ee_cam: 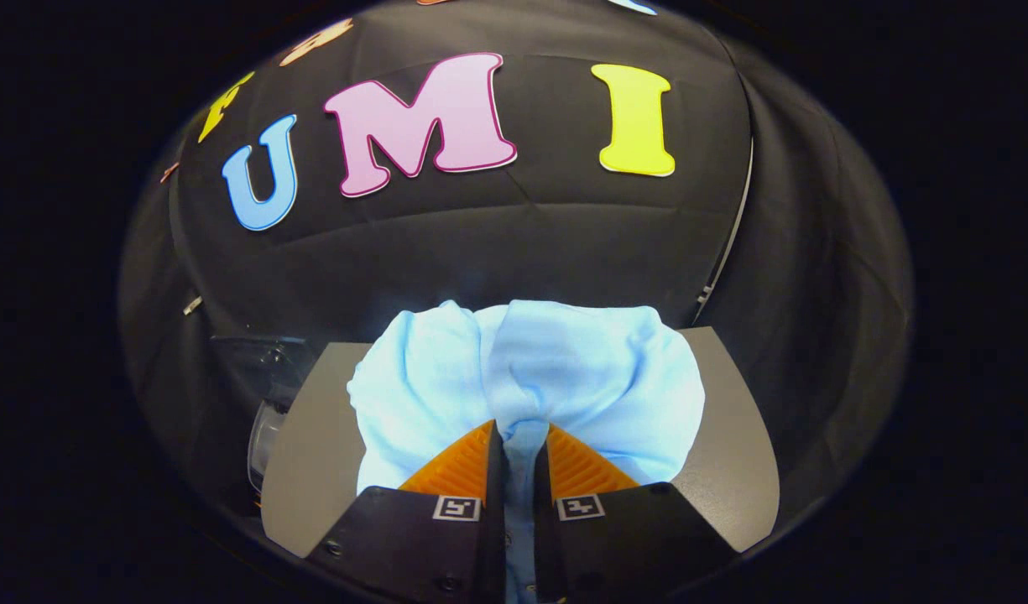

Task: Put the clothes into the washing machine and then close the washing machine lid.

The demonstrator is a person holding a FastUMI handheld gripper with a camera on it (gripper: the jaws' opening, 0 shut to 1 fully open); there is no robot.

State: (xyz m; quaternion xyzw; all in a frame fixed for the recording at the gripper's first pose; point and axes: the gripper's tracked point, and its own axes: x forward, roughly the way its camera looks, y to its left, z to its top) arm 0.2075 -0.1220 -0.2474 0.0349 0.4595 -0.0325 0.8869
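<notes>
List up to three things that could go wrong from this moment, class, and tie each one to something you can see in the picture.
1. The tongs pinch only a narrow fold of the light blue garment; most of it bulges loose beyond the fingers, so it might slip free.
2. The loose cloth could drape over the grey surface beneath instead of dropping in.
3. The garment blocks the view ahead, so aiming may be hard.

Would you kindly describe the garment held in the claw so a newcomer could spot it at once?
Start at the grey tabletop in front of the black cloth wall. Above it, the claw is shut on a bunched cloth, which billows out beyond the fingers. Its pale blue colour and soft folds set it apart from everything nearby.
</notes>
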